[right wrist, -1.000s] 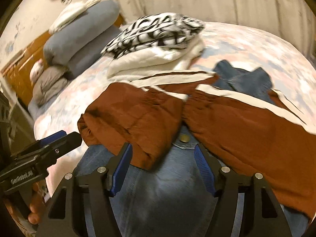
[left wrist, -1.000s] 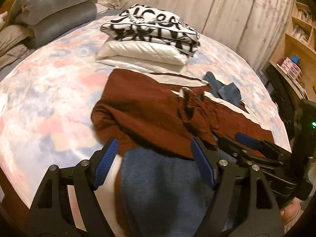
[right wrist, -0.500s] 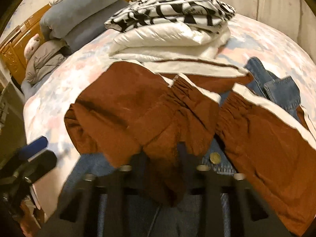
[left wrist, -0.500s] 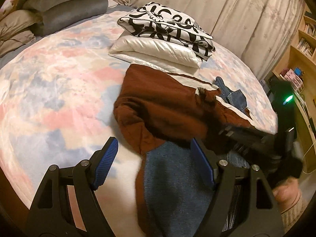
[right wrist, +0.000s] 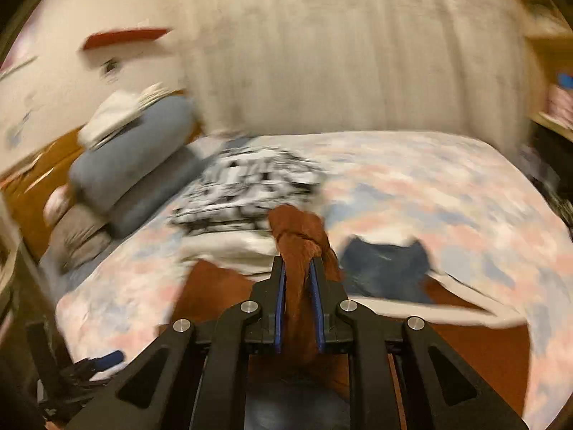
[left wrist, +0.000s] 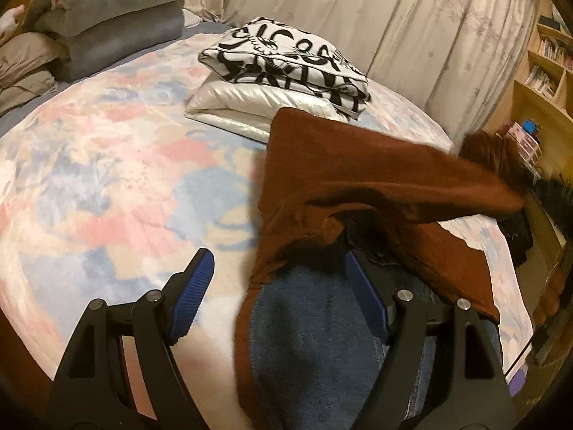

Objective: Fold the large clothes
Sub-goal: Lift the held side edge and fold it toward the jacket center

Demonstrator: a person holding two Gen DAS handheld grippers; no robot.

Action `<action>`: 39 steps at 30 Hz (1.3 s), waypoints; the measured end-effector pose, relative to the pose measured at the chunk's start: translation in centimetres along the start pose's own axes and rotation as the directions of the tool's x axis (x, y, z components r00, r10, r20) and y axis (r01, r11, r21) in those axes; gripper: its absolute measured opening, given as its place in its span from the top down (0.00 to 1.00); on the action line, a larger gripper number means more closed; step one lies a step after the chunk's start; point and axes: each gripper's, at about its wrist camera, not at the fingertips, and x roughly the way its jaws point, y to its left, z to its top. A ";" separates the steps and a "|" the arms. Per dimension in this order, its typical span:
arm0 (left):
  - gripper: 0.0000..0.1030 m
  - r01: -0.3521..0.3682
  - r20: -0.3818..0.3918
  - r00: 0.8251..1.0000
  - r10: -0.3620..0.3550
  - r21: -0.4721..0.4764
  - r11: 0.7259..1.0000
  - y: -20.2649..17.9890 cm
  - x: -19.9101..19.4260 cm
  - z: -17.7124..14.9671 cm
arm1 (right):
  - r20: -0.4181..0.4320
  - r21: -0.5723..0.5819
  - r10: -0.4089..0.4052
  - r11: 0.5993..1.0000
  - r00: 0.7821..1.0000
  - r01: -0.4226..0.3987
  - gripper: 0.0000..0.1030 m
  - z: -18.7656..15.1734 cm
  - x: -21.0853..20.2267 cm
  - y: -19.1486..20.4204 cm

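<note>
A brown garment (left wrist: 358, 179) with a cream stripe lies across blue jeans (left wrist: 315, 322) on the bed. My right gripper (right wrist: 298, 268) has its jaws closing, with a bunch of the brown cloth (right wrist: 297, 236) pinched between the blue pads and raised above the bed. In the left wrist view that cloth is stretched up toward the right, its end (left wrist: 490, 154) blurred. My left gripper (left wrist: 279, 279) hangs open over the near edge of the jeans and holds nothing. More of the jeans (right wrist: 386, 268) shows beyond the brown garment.
At the far side of the flowered bedspread (left wrist: 107, 161) sits a folded stack: a black-and-white patterned garment (left wrist: 286, 61) on a white padded one (left wrist: 250, 104). Grey pillows (left wrist: 114, 18) are piled at the left. A curtain hangs behind, and shelves (left wrist: 540, 71) stand at the right.
The right gripper went from open over the garments to closed on the brown cloth and rose with it, pulling the garment up and to the right. The left gripper stayed open.
</note>
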 end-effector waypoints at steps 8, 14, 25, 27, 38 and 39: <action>0.28 0.021 -0.046 0.999 -0.018 0.062 0.998 -1.8 1.4 -0.1 | -0.368 0.095 -0.190 0.966 0.910 0.240 0.86 -9.2 4.7 -10.1; 0.28 0.096 -0.075 0.993 -0.090 0.077 0.992 -1.3 2.5 3.3 | -0.291 0.142 -0.112 0.977 0.950 0.159 0.34 -7.3 4.6 -11.8; 0.40 0.088 -0.115 0.990 -0.083 0.043 0.995 2.1 8.6 8.9 | -0.373 0.167 0.015 0.985 0.928 0.051 0.34 -2.4 16.2 -13.1; 0.45 0.087 -0.129 0.988 -0.080 0.049 0.995 2.1 9.7 9.0 | -0.404 0.162 0.022 0.986 0.914 0.048 0.34 -2.7 18.8 -13.2; 0.47 0.056 -0.150 0.988 -0.033 0.148 0.987 -1.5 13.1 9.5 | -0.204 0.085 -0.074 0.992 0.976 0.093 0.88 -0.7 16.9 -13.7; 0.47 0.055 -0.156 0.987 -0.029 0.163 0.985 -2.1 13.6 9.5 | -0.184 0.086 -0.097 0.990 0.978 0.115 0.88 -0.5 16.1 -14.1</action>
